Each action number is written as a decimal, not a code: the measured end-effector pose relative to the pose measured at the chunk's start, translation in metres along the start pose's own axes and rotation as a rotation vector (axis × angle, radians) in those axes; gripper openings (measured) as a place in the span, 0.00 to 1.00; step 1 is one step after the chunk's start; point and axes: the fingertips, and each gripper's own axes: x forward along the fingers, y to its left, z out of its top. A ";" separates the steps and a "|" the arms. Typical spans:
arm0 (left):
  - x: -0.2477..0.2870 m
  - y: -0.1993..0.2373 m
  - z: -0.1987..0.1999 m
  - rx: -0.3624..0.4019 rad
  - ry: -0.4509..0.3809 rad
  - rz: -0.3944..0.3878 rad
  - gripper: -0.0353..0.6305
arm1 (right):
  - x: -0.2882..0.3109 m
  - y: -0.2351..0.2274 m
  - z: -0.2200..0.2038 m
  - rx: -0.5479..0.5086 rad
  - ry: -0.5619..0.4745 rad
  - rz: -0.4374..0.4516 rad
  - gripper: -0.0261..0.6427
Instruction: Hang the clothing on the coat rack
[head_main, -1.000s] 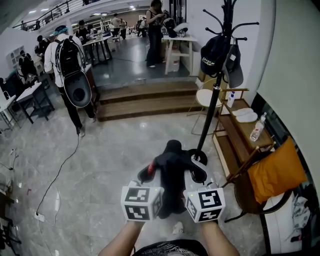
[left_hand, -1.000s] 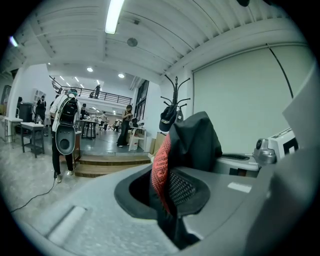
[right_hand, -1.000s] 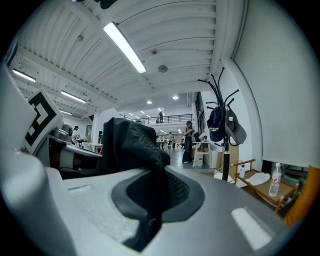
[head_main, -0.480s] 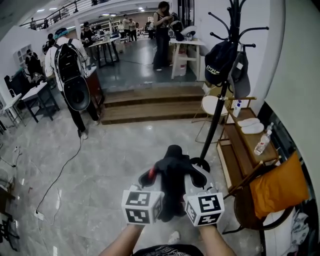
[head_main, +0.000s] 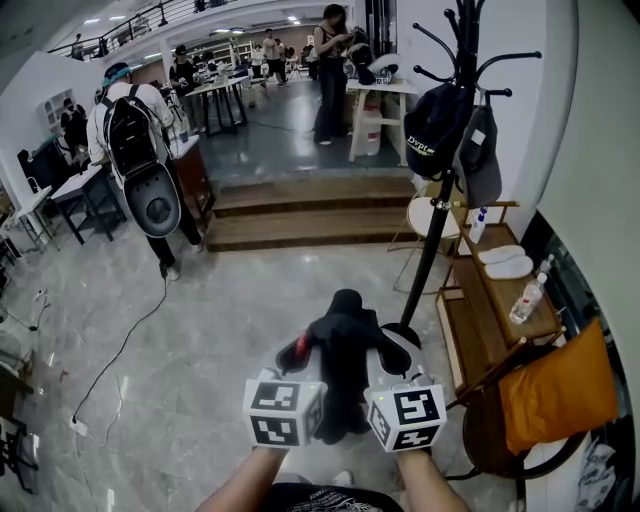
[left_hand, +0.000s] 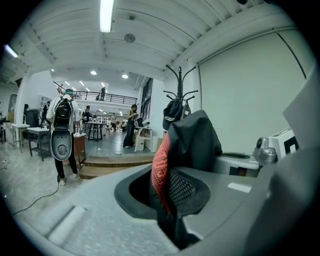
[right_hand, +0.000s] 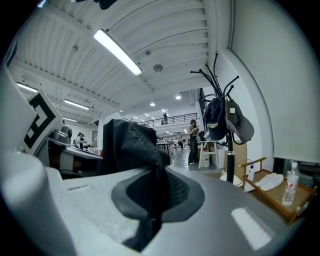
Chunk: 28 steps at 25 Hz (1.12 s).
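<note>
Head view: your left gripper and right gripper are each closed on one side of the black garment, which is held between them above the floor. Its long axis runs away from you, rounded end pointing forward. Red lining shows at the left jaws. The coat rack stands ahead-right, bearing a dark cap and a grey cap.

Ahead of the fingers, bare floor is lying open up to the coat rack. Two caps are occupying its lower hooks; the upper hooks are standing free. Right of the fingers, a wooden shelf and chair are crowding in.
</note>
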 end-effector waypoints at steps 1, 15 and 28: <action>0.003 -0.001 0.001 0.000 -0.001 0.002 0.11 | 0.001 -0.003 0.000 0.000 -0.002 0.001 0.06; 0.057 -0.004 0.006 -0.005 0.006 -0.027 0.11 | 0.034 -0.042 -0.002 0.001 0.002 -0.025 0.06; 0.135 0.019 0.022 0.005 0.015 -0.095 0.11 | 0.099 -0.081 -0.001 0.004 0.005 -0.093 0.06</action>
